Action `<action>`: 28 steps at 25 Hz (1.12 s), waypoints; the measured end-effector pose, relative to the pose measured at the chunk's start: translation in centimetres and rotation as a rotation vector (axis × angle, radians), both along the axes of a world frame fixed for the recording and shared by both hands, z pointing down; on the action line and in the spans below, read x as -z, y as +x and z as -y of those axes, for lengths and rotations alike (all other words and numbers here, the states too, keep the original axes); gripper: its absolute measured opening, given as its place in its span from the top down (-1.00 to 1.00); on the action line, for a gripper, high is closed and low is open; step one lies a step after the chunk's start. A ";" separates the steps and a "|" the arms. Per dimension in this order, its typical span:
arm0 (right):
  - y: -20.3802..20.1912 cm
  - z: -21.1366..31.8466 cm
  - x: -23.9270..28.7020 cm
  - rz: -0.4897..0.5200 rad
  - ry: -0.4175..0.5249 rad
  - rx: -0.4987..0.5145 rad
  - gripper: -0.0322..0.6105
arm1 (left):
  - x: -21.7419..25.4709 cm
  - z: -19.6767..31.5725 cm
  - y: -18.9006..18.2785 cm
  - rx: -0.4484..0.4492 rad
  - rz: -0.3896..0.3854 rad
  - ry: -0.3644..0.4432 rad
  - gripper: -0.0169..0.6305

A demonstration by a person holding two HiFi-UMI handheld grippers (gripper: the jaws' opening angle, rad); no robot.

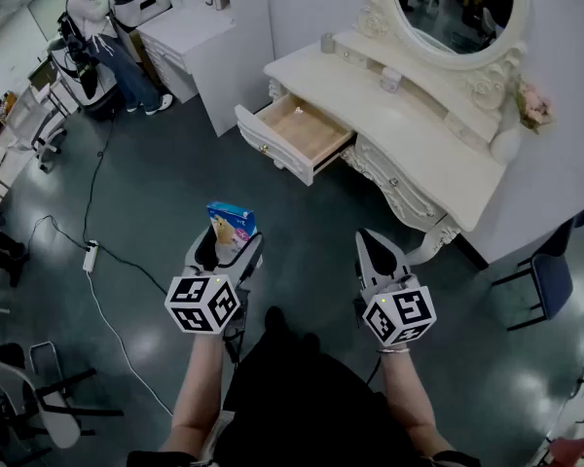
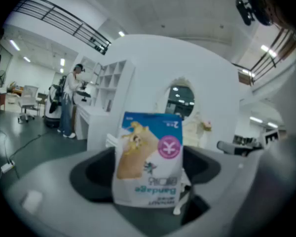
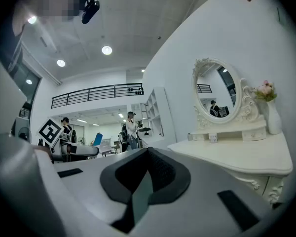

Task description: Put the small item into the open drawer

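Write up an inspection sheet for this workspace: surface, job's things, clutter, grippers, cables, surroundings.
Surface: white dressing table, top mostly bare, oval mirror at the back.
Job's things: blue-and-white packet carried upright, not yet in the drawer, which stands open.
Clutter: small cup and jar on the tabletop.
Grippers: left gripper shut on the packet; right gripper shut, empty.
Cables: black cable across the floor to a power strip.
Surroundings: person at a far counter; blue chair on the right.
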State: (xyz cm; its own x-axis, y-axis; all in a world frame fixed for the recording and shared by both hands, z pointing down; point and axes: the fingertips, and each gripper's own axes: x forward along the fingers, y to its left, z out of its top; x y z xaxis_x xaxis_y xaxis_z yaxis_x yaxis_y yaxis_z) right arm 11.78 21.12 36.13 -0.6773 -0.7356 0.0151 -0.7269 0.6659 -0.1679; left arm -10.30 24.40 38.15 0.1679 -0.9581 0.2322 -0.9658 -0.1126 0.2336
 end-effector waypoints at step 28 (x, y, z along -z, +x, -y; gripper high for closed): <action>0.3 2.5 0.1 0.026 -0.021 0.015 0.89 | 0.0 3.6 0.7 -0.031 0.021 -0.009 -0.37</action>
